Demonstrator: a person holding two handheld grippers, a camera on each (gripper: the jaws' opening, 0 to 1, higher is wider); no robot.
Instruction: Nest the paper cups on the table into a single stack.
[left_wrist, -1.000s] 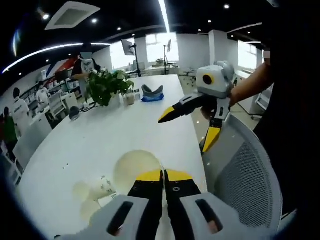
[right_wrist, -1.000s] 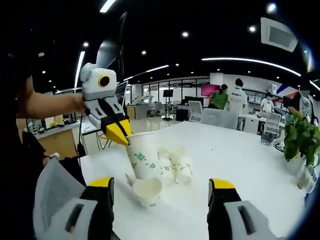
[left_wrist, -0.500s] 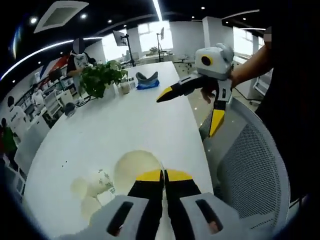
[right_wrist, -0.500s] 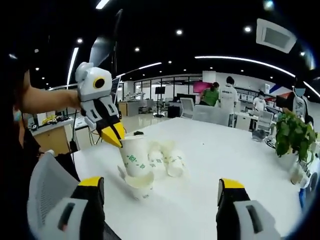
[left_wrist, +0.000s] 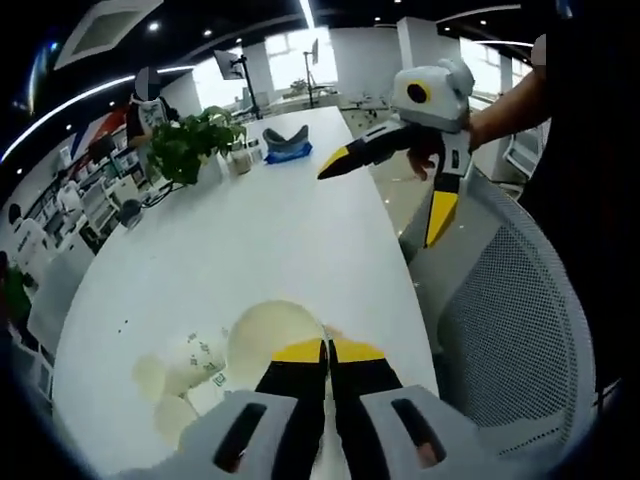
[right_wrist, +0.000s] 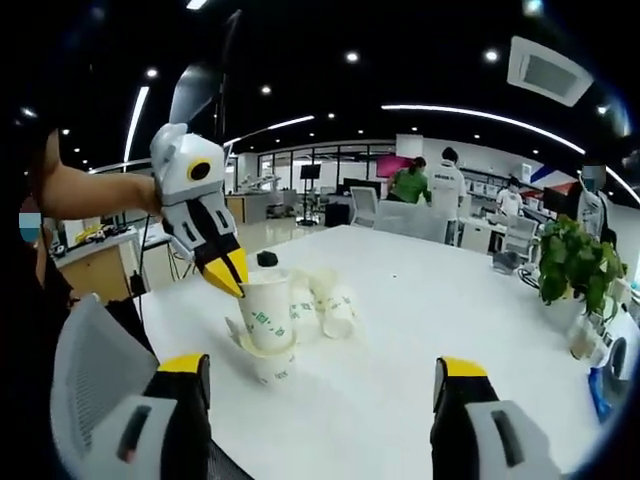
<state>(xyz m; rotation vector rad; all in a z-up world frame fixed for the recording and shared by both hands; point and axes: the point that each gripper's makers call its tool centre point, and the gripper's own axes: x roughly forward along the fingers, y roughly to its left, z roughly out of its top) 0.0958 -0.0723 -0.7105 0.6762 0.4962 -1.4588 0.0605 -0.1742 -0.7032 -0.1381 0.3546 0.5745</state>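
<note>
In the right gripper view we see our left claw (right_wrist: 228, 278), its yellow tips pressed together on the rim of an upright paper cup (right_wrist: 266, 315). That cup is white with small green markings on its side, and it sits partly inside a second cup (right_wrist: 272, 367) of the same kind standing on the white table (right_wrist: 420, 330) near its edge. Just behind them two more cups (right_wrist: 330, 305) of the same print lie on their sides, close together. Our right claw (right_wrist: 320, 395) is spread wide, its two yellow-tipped jaws far apart and holding nothing, well short of the cups.

In the left gripper view we look down into the held cup's open cream-coloured mouth (left_wrist: 272, 335), pinched at the near rim. The lying cups (left_wrist: 185, 362) rest just beside it on the table. A potted plant (left_wrist: 190, 148) stands farther along the table, and a mesh chair back (left_wrist: 510, 340) sits beside its edge.
</note>
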